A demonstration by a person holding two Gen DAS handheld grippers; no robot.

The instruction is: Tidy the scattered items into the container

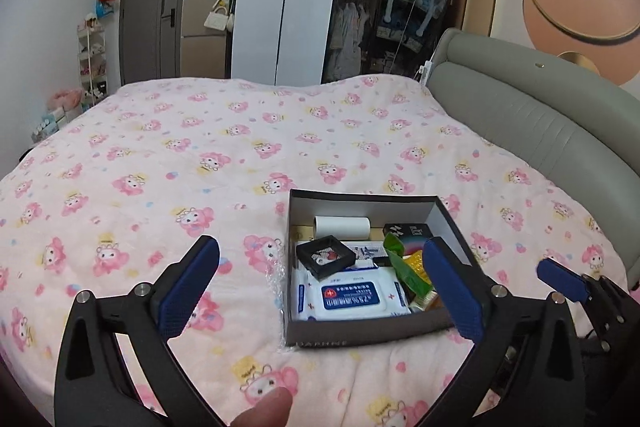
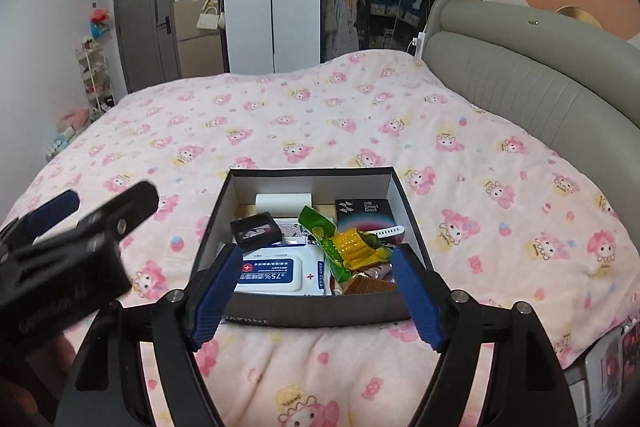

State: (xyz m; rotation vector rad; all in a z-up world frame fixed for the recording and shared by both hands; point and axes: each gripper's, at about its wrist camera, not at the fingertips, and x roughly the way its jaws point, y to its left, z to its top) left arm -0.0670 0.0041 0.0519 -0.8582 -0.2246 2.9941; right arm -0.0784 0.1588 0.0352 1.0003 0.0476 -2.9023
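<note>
Box [image 2: 320, 311] on pink bedspread [image 2: 320, 115]

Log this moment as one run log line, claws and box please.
left claw: open, empty | right claw: open, empty | box: on bed, holds wipes pack, snack packets, small boxes | bedspread: no loose items seen

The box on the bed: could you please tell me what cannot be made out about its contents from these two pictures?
- Left wrist view: the left tongs' right finger covers the box's right corner.
- Right wrist view: the right tongs' fingers hide both near corners.
- Both views: anything beneath the wipes pack is hidden.
- The small print on the wipes pack is unreadable.
</note>
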